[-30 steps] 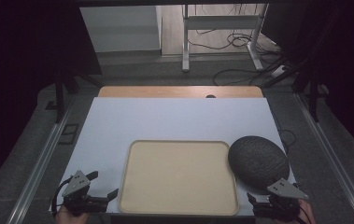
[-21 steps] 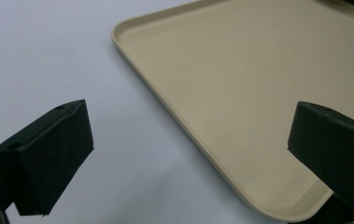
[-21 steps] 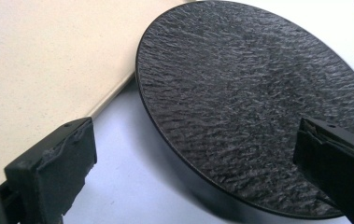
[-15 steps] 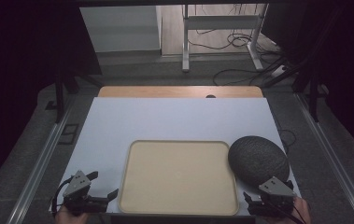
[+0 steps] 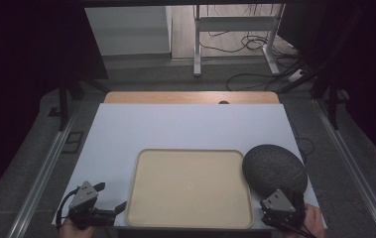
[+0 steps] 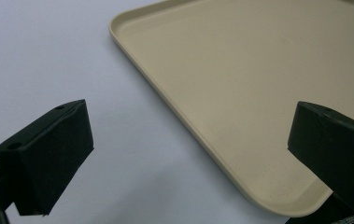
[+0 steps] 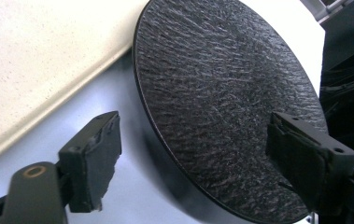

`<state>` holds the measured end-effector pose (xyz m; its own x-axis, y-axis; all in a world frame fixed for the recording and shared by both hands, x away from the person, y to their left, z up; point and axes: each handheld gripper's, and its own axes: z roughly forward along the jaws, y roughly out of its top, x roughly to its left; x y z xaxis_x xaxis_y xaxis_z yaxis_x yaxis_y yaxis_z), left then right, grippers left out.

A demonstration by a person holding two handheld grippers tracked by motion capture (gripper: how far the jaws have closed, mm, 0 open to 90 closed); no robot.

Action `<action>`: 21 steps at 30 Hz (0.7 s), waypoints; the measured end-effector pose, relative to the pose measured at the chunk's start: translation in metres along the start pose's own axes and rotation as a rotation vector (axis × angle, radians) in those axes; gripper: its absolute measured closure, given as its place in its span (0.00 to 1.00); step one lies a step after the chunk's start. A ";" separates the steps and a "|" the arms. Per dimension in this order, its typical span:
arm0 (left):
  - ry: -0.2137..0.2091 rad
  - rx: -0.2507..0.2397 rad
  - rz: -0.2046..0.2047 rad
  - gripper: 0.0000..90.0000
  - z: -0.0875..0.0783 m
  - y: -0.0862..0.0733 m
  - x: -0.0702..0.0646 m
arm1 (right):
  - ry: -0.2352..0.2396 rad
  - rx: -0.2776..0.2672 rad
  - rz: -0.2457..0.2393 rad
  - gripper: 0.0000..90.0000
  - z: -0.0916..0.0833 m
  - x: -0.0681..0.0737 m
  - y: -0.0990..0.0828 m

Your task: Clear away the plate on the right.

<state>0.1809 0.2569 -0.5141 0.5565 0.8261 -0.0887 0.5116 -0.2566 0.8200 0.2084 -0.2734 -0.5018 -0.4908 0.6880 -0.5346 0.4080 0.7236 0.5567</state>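
High cam overlooks table [image 5: 185, 124]; gripper cams close, sharing tray [image 5: 190, 186]

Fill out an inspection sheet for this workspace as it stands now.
Surface: white table top, bare apart from the two items; wooden strip along its far edge.
Job's things: dark round plate lying flat at the near right, beside the beige tray, which holds nothing.
Clutter: nothing seen.
Grippers: right gripper open, jaws just closing, one jaw over the plate's near edge, not pressing. Left gripper open, over the tray's near left corner, holding nothing.
Cables: cables on the floor beyond the table.
Surroundings: metal stand legs behind; dark room.
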 end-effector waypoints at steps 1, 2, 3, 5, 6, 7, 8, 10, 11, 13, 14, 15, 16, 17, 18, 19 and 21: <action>0.000 0.002 0.001 0.00 0.000 0.000 0.000 | -0.008 0.004 -0.011 0.23 0.000 0.001 0.001; 0.000 0.003 0.002 0.00 0.000 0.000 0.000 | -0.017 0.006 -0.031 0.25 0.001 0.002 0.002; 0.000 0.003 0.003 0.00 0.000 0.000 0.000 | -0.026 0.007 -0.052 0.27 0.002 0.003 0.002; 0.000 0.005 0.003 0.00 0.000 0.000 0.000 | -0.042 0.017 -0.095 0.29 0.003 0.006 0.003; 0.000 0.005 0.004 0.00 0.000 0.000 0.000 | -0.046 0.018 -0.108 0.30 0.004 0.007 0.004; 0.000 0.006 0.004 0.00 0.000 0.000 0.000 | -0.057 0.029 -0.148 0.33 0.006 0.009 0.005; 0.000 0.006 0.004 0.00 0.000 0.000 0.000 | -0.057 0.029 -0.148 0.33 0.006 0.009 0.005; 0.000 0.007 0.003 0.00 0.000 0.000 0.000 | -0.071 0.037 -0.180 0.36 0.007 0.011 0.005; 0.000 0.007 0.003 0.00 0.001 0.000 0.000 | -0.078 0.040 -0.195 0.37 0.008 0.012 0.005; 0.000 0.010 0.006 0.00 0.001 0.000 0.000 | -0.094 0.049 -0.226 0.40 0.009 0.014 0.006; 0.000 0.011 0.006 0.00 0.001 0.000 0.000 | -0.100 0.054 -0.236 0.41 0.010 0.015 0.006; 0.000 0.012 0.007 0.00 0.001 0.000 0.000 | -0.103 0.057 -0.248 0.42 0.010 0.015 0.006; 0.000 0.012 0.007 0.00 0.001 0.000 0.000 | -0.108 0.060 -0.269 0.43 0.011 0.016 0.006; 0.000 0.013 0.008 0.00 0.001 0.000 0.000 | -0.114 0.064 -0.284 0.44 0.012 0.017 0.006; 0.000 0.013 0.008 0.00 0.001 0.000 0.000 | -0.121 0.069 -0.303 0.46 0.013 0.018 0.006; 0.000 0.013 0.008 0.00 0.001 0.000 0.000 | -0.128 0.072 -0.324 0.47 0.013 0.020 0.006; 0.000 0.015 0.009 0.00 0.001 0.000 0.000 | -0.146 0.077 -0.358 0.49 0.015 0.022 0.007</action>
<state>0.1818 0.2559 -0.5148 0.5611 0.8238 -0.0810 0.5161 -0.2717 0.8123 0.2118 -0.2523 -0.5187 -0.5006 0.3876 -0.7741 0.2898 0.9176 0.2721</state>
